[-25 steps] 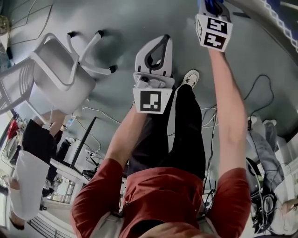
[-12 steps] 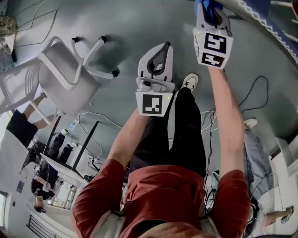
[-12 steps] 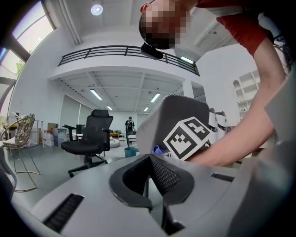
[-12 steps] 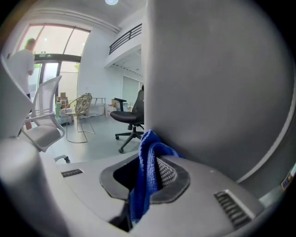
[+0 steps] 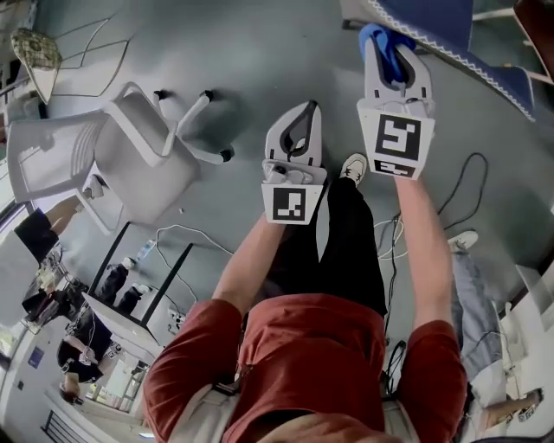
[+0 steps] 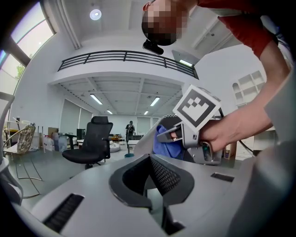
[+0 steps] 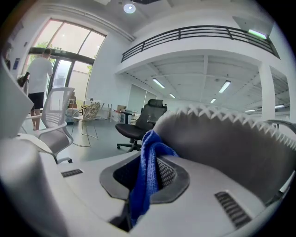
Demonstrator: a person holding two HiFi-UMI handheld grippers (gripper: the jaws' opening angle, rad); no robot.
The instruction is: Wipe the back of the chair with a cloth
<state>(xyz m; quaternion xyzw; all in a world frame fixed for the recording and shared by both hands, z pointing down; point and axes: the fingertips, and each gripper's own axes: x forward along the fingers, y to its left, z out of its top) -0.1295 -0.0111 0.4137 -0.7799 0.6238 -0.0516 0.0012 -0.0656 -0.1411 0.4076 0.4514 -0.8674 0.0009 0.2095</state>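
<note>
At the left of the head view the white chair (image 5: 138, 169) lies tipped on the grey floor (image 5: 260, 52), and it sits further right and lower in the picture than a second ago, since the camera has swung. The standing person in the white top who filled the lower left corner then is gone from that corner. Near the middle, the left gripper (image 5: 302, 111) hangs over the floor with its marker cube (image 5: 290, 203) facing up, about where it was. Its own view shows the two jaws pressed together with nothing between them. To its right, the right gripper (image 5: 394, 43) has dropped lower in the frame, so its whole body now shows where earlier its tip was cut off by the top edge. Its jaws are clamped on the blue cloth (image 5: 383, 39), a fold of which stands up between the pads in the right gripper view. At the upper right, the dark chair back (image 5: 433, 22) with the white zigzag edging now takes up more of the corner than before. The cloth is just beside that edging, and whether it touches cannot be told.
</note>
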